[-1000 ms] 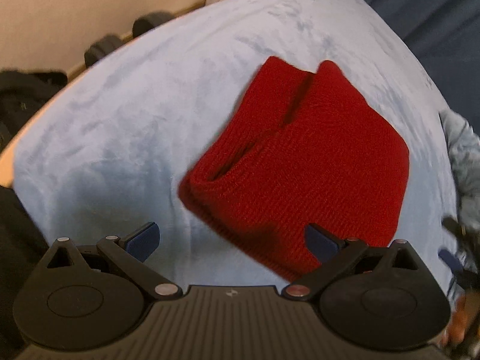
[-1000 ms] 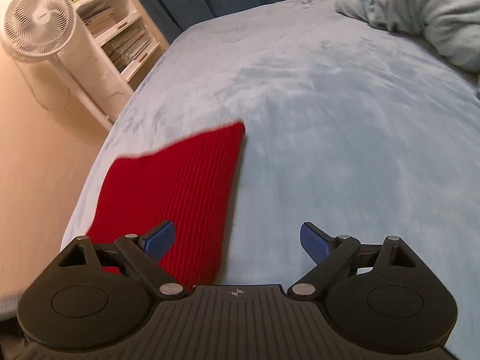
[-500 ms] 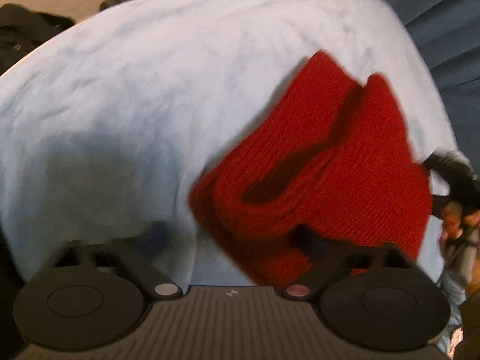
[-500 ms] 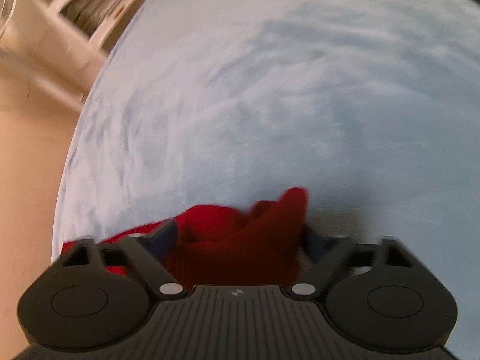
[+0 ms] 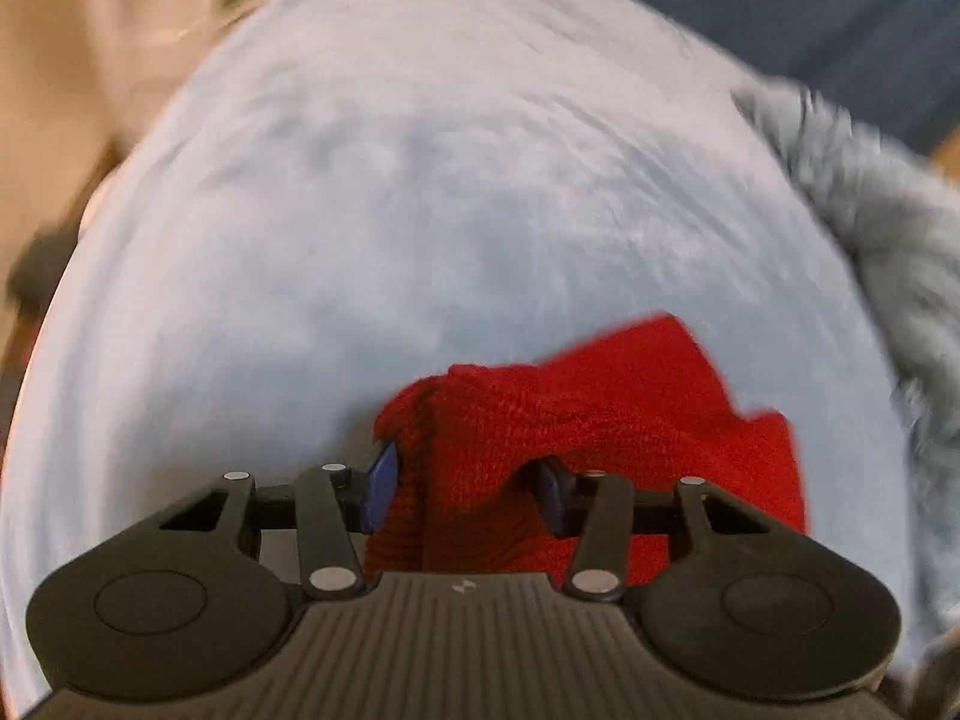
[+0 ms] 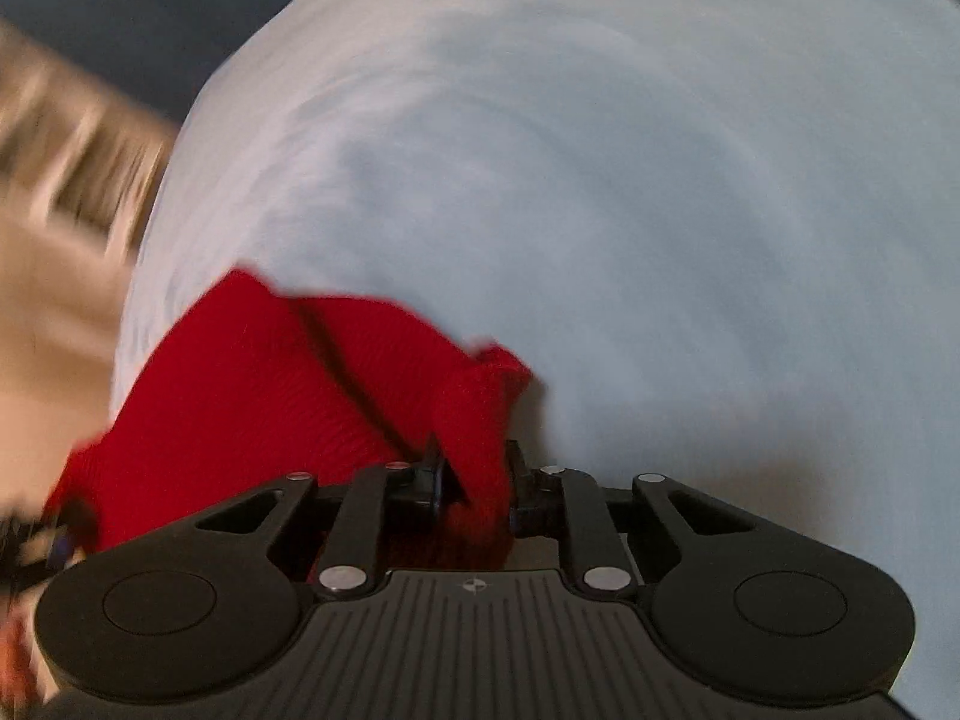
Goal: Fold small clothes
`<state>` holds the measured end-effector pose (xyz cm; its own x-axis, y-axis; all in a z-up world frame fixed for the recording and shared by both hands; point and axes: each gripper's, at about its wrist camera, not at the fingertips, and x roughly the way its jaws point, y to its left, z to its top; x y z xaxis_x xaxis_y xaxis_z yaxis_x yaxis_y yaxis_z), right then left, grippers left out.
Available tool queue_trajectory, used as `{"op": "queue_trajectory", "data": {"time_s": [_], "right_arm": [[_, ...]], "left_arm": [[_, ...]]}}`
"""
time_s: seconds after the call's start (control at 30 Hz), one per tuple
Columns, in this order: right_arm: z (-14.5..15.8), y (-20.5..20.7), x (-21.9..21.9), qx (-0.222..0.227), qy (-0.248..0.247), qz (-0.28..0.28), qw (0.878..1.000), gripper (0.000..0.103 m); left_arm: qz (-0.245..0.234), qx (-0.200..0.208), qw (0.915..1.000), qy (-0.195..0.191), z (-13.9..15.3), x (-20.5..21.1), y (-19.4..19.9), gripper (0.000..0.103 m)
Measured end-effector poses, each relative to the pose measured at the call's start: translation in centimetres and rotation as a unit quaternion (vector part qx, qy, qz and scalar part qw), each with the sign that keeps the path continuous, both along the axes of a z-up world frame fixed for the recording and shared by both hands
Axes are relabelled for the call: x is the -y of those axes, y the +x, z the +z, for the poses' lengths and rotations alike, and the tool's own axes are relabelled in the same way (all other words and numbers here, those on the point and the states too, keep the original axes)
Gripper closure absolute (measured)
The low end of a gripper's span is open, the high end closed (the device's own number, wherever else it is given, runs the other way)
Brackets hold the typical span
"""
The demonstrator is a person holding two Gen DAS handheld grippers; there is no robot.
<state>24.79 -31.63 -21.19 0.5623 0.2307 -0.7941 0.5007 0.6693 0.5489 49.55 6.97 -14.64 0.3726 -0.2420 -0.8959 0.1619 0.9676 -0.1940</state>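
A red knit hat [image 5: 630, 408] lies bunched on the light blue blanket [image 5: 420, 210]. My left gripper [image 5: 465, 492] has a thick fold of the hat's edge between its blue pads, and its jaws are closing on it. In the right wrist view the hat [image 6: 270, 384] stretches away to the left, and my right gripper [image 6: 477, 486] is shut on a raised corner of it. Both views are blurred by motion. The part of the hat under the grippers is hidden.
A fluffy grey-blue garment [image 5: 888, 252] lies at the blanket's right edge. The blanket [image 6: 660, 180] spreads wide beyond the hat. A beige floor [image 6: 48, 300] shows past its left edge, with dark blue fabric [image 5: 780, 12] at the back.
Both grippers stood open over the flat hat; they have come down on it and closed on its edges. The hat is now bunched between them and both views have rolled.
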Motion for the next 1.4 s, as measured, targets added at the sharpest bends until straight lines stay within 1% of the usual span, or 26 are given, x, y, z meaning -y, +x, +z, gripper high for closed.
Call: {"op": "queue_trajectory", "data": {"time_s": [0.07, 0.13, 0.27, 0.3, 0.37, 0.43, 0.5, 0.53, 0.6, 0.67, 0.73, 0.77, 0.8, 0.83, 0.87, 0.93, 1.0, 1.03, 1.07, 1.1, 1.13, 1.17, 1.2, 1.23, 1.3, 1.4], "right_arm": [[-1.3, -4.5, -1.6, 0.000, 0.025, -0.051, 0.998, 0.094], [-1.7, -6.3, -2.7, 0.023, 0.043, -0.088, 0.995, 0.094], [-1.0, -4.7, -2.9, 0.023, 0.001, -0.062, 0.998, 0.093], [-0.8, -4.4, -2.8, 0.022, -0.004, -0.054, 0.998, 0.091], [-0.4, -3.9, -2.5, 0.005, -0.022, -0.040, 0.999, 0.083], [0.8, -4.2, -1.7, -0.003, -0.052, -0.049, 0.997, 0.060], [2.7, -3.9, -0.7, 0.033, -0.093, -0.056, 0.993, 0.050], [3.8, -3.3, -0.5, 0.063, -0.109, -0.043, 0.991, 0.049], [5.1, -0.8, -0.7, 0.094, -0.110, 0.005, 0.989, 0.048], [5.5, 3.2, -1.5, 0.110, -0.079, 0.063, 0.989, 0.038], [5.1, 6.7, -2.9, 0.111, -0.067, 0.100, 0.987, 0.020], [4.5, 8.6, -3.9, 0.098, -0.083, 0.107, 0.986, 0.021], [3.8, 10.2, -4.7, 0.085, -0.102, 0.113, 0.985, 0.044], [3.3, 11.4, -5.3, 0.086, -0.112, 0.124, 0.982, 0.095], [3.3, 12.3, -5.7, 0.088, -0.117, 0.140, 0.979, 0.095], [5.1, 12.5, -5.8, 0.138, -0.129, 0.124, 0.974, 0.095], [6.4, 12.4, -5.7, 0.177, -0.127, 0.121, 0.969, 0.095], [6.0, 12.7, -5.6, 0.167, -0.128, 0.118, 0.970, 0.095], [4.5, 13.3, -5.7, 0.133, -0.134, 0.119, 0.975, 0.094], [3.1, 14.0, -5.9, 0.103, -0.141, 0.126, 0.977, 0.085], [1.4, 14.3, -6.1, 0.080, -0.152, 0.143, 0.975, 0.066], [1.1, 13.8, -6.0, 0.087, -0.170, 0.138, 0.972, 0.052], [1.4, 13.1, -5.6, 0.092, -0.184, 0.121, 0.971, 0.032], [1.7, 12.6, -4.9, 0.088, -0.175, 0.103, 0.975, 0.024], [2.2, 10.5, -2.7, 0.082, -0.112, 0.078, 0.987, 0.021], [2.0, 6.2, 0.0, 0.073, -0.045, 0.061, 0.994, 0.014]], "left_arm": [[-0.012, -0.004, 0.9988, 0.046, -1.0, 2.1, 1.7, 0.050], [-0.012, -0.008, 0.9977, 0.066, -1.5, 2.5, 1.4, 0.046], [0.016, 0.010, 0.9978, 0.064, -1.2, -0.3, 0.4, 0.032], [0.031, 0.014, 0.9970, 0.070, -1.2, -1.0, 0.7, 0.020], [0.056, 0.024, 0.9951, 0.077, -0.7, -2.4, -0.3, 0.016], [0.057, 0.030, 0.9965, 0.054, 0.2, -3.6, -1.4, 0.016], [0.046, 0.034, 0.9984, 0.007, 1.2, -4.1, -2.6, 0.016], [0.040, 0.034, 0.9986, -0.009, 1.4, -4.1, -2.9, 0.015], [0.028, 0.038, 0.9987, -0.021, 1.4, -3.3, -2.9, 0.013], [0.021, 0.032, 0.9993, -0.006, 0.4, -1.9, -2.3, 0.011], [0.016, 0.012, 0.9997, 0.013, -1.3, -0.1, -1.3, 0.011], [0.011, 0.006, 0.9996, 0.023, -2.1, 0.4, -1.0, 0.016], [0.008, 0.016, 0.9995, 0.026, -2.2, 0.8, -1.0, 0.046], [0.006, 0.031, 0.9992, 0.023, -1.9, 0.9, -1.1, 0.069], [0.014, 0.042, 0.9988, 0.019, -1.4, 0.7, -1.1, 0.071], [0.026, 0.057, 0.9980, 0.012, -1.3, -0.2, -0.7, 0.077], [0.035, 0.040, 0.9984, 0.020, -2.4, -0.8, 0.4, 0.077], [0.038, 0.028, 0.9987, 0.018, -3.1, -0.9, 0.8, 0.076], [0.041, 0.027, 0.9986, 0.019, -3.4, -0.7, 1.0, 0.074], [0.045, 0.031, 0.9983, 0.022, -3.4, -0.6, 0.9, 0.071], [0.050, 0.033, 0.9980, 0.021, -3.2, -0.6, 0.7, 0.067], [0.055, 0.036, 0.9976, 0.019, -2.8, -0.6, 0.2, 0.061], [0.057, 0.044, 0.9971, 0.022, -2.3, -0.7, -0.4, 0.046], [0.058, 0.053, 0.9965, 0.028, -1.9, -0.8, -1.1, 0.026], [0.065, 0.068, 0.9952, 0.028, -0.8, -1.5, -3.1, 0.011], [0.061, 0.045, 0.9969, -0.021, -0.4, -3.0, -7.2, 0.011]]}}
